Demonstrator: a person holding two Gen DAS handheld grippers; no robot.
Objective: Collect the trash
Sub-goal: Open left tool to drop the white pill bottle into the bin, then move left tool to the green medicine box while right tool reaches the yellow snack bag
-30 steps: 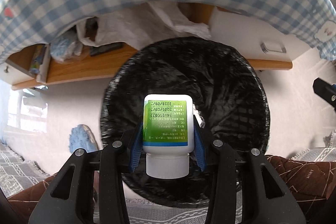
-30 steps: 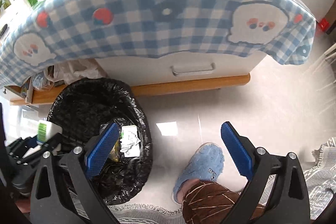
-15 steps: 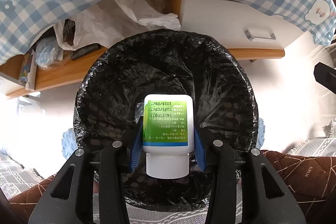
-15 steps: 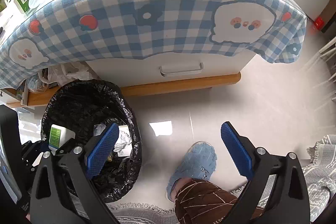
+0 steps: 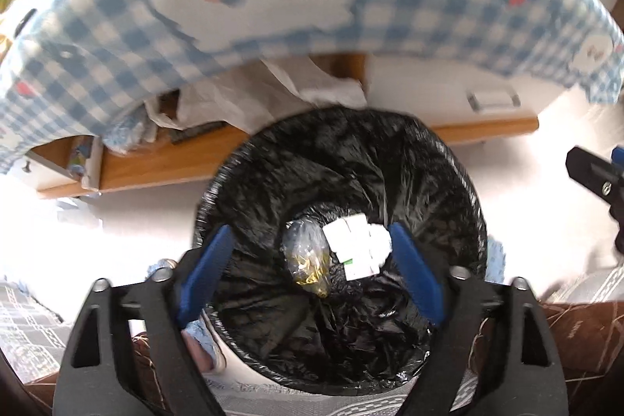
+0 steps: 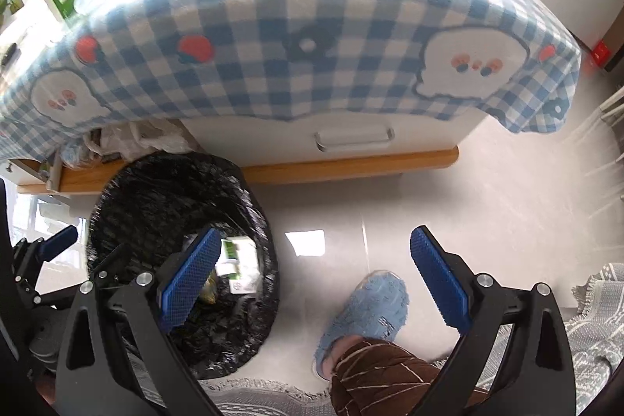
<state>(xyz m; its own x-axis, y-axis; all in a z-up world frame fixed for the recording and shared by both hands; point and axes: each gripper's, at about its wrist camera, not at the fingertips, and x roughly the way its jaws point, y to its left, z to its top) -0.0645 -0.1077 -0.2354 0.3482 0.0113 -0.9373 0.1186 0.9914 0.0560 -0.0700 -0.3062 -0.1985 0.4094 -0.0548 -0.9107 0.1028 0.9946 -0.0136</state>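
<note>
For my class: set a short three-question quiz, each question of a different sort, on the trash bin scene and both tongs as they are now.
1. True or false: the left tongs grip a bottle.
2. Where does the white bottle lie? A) on the checked tablecloth B) inside the black-lined trash bin C) on the floor beside the blue slipper
3. Fill in: the right tongs hang above the floor, open and ____.

Key: 1 false; 2 B; 3 empty.

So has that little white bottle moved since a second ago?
Yes. The bottle has left the left gripper, now open, and dropped to the bottom of the black bin, beside the clear bag.
</note>
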